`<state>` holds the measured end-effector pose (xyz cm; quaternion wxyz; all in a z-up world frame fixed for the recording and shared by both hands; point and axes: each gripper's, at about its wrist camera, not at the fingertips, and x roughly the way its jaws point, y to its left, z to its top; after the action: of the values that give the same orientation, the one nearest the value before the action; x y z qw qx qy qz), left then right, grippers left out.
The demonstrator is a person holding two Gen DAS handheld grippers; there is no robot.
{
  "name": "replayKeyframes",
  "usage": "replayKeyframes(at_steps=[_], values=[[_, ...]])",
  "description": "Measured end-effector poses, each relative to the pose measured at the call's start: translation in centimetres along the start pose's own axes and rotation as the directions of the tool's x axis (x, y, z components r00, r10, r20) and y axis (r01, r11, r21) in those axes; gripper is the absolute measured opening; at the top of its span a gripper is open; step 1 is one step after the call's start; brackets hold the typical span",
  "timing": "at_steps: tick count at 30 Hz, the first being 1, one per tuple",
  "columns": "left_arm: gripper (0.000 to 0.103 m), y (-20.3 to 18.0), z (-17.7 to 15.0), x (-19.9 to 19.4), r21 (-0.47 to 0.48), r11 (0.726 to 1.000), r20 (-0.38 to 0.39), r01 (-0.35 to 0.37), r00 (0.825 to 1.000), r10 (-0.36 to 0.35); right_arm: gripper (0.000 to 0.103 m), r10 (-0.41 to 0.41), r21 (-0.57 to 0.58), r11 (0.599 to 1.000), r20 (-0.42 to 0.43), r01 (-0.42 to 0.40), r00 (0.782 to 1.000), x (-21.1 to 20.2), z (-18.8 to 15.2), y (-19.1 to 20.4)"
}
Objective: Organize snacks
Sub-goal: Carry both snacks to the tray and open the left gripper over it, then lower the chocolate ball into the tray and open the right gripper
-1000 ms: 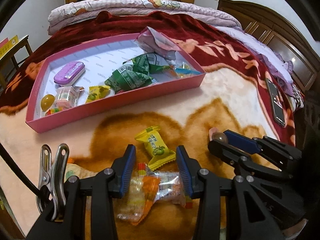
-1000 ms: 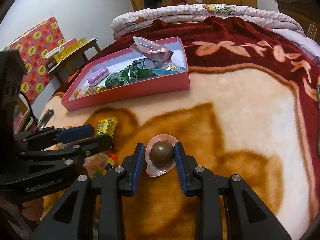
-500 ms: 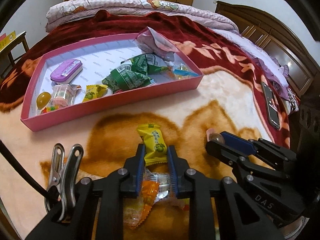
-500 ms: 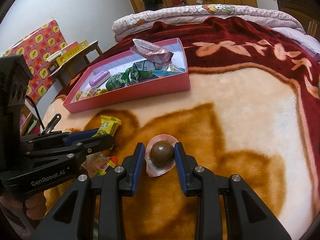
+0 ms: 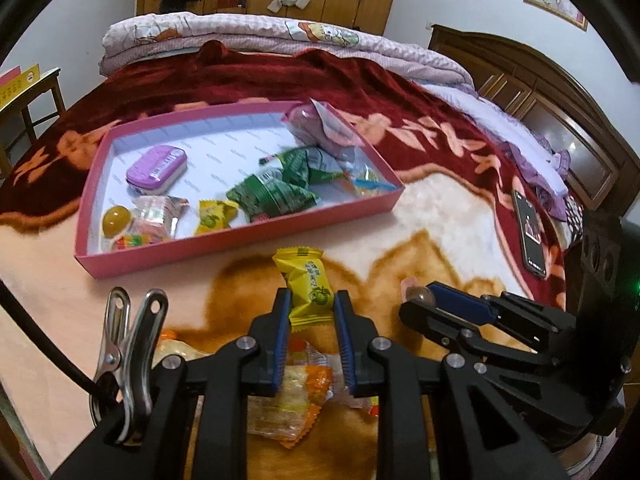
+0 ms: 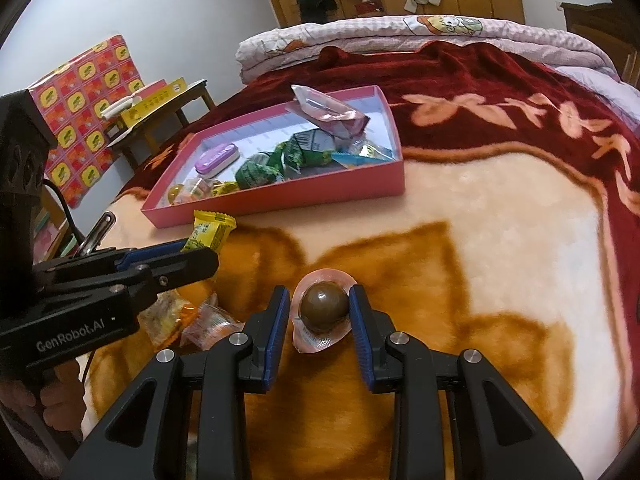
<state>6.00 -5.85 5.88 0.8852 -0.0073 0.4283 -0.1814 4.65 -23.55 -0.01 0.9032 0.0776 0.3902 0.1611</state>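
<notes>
From left to right: my left gripper (image 5: 309, 311) is clamped on the lower half of a yellow candy (image 5: 307, 285), which is lifted just clear of the blanket (image 5: 440, 216) in front of the pink tray (image 5: 240, 242). I judge the candy light, its crinkly wrapper slippery at the ends, so I hold it across the filled middle. My right gripper (image 6: 319, 307) pinches a brown ball (image 6: 324, 307) in its thin pink wrapper (image 6: 310, 344); it looks hard, round and prone to roll, so I squeeze it across its widest part. Loose sweets (image 5: 296, 396) lie on the blanket below.
</notes>
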Motion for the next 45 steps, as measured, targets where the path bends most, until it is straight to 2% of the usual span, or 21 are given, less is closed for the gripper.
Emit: replayKeyframes(at_steps=[9, 22, 31, 45], values=[[0.023, 1.7, 1.6, -0.7, -0.018, 1.000, 0.047, -0.025, 0.999, 0.026, 0.032, 0.002, -0.026, 1.000, 0.019, -0.002, 1.000, -0.3, 1.7, 0.9], [0.023, 4.1, 5.1, 0.5, -0.039, 0.998, 0.082, -0.053, 0.995, 0.056, 0.032, 0.006, -0.059, 0.998, 0.034, -0.004, 0.999, 0.8, 4.9, 1.9], [0.023, 6.0, 6.9, 3.1, -0.063, 0.995, 0.062, -0.075, 0.995, 0.079, 0.032, -0.002, -0.053, 0.999, 0.047, 0.004, 0.999, 2.3, 7.1, 1.8], [0.023, 8.0, 7.0, 6.2, -0.094, 0.992, 0.017, -0.089, 0.996, 0.091, 0.032, -0.028, -0.043, 0.999, 0.044, 0.030, 0.999, 4.5, 8.6, 1.4]])
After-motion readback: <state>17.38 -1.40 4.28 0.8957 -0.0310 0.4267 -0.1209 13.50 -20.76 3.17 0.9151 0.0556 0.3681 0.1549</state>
